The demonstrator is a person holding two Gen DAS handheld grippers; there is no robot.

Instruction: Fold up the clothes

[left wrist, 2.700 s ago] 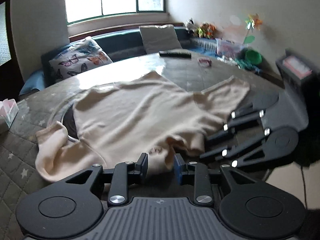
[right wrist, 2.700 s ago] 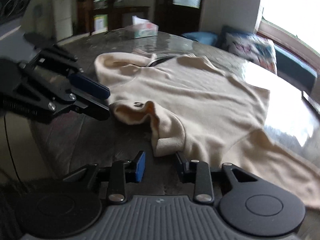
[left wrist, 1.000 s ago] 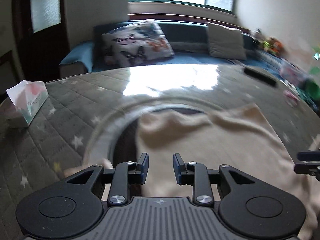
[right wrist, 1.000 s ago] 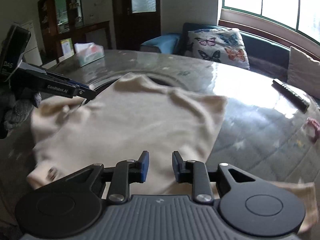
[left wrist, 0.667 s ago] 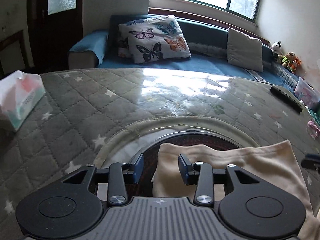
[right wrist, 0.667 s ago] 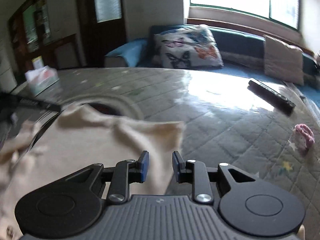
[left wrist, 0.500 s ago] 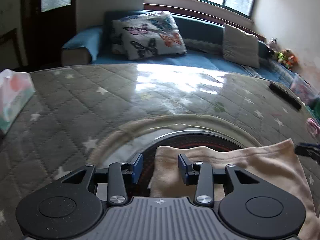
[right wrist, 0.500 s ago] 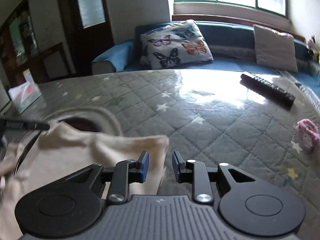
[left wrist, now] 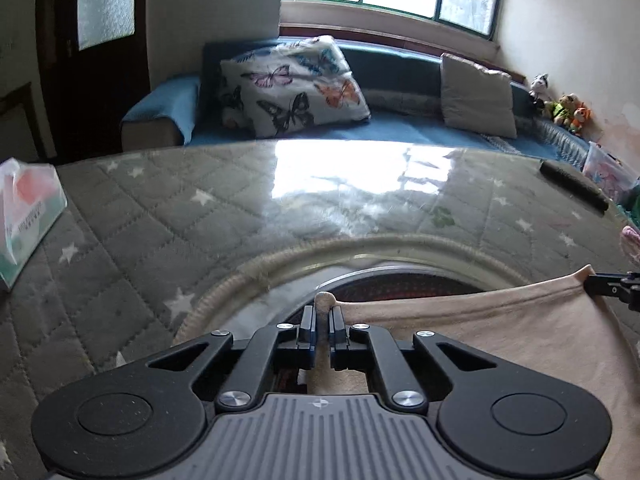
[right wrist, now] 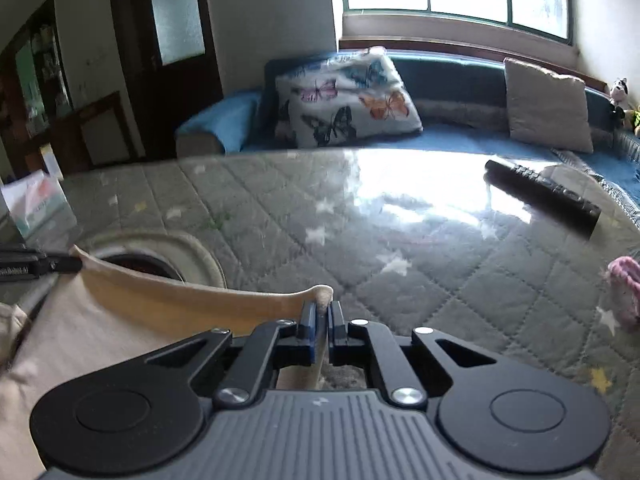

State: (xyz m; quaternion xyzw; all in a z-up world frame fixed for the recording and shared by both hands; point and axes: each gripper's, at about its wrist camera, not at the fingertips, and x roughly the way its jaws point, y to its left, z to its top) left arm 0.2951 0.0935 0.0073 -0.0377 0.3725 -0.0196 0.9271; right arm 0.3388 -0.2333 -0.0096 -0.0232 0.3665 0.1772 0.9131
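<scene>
- Since the earlier frames both hand-held grippers have gone from spread jaws over the far hem to pinching it: the left hand-held gripper (left wrist: 320,322) now has its jaws closed on one corner of the cream garment (left wrist: 500,328), and the right hand-held gripper (right wrist: 319,320) has its jaws closed on the other corner.
- That hem edge runs taut between the two grips and sits lifted off the worktop (left wrist: 248,200); the rest of the cream garment trails back toward the person, lying over the round inset in the quilted cover.
- Judged from this, the task is in its early part: the grasp for a first fold is made, but no fold is visible yet.
- Left to do, most likely: carry the held edge over the body of the cloth, lay it down, then fold again and tidy the sleeves.
- A tissue box (left wrist: 24,216), a remote control (right wrist: 540,196) and a small pink item (right wrist: 624,288) lie well apart from the cloth.
</scene>
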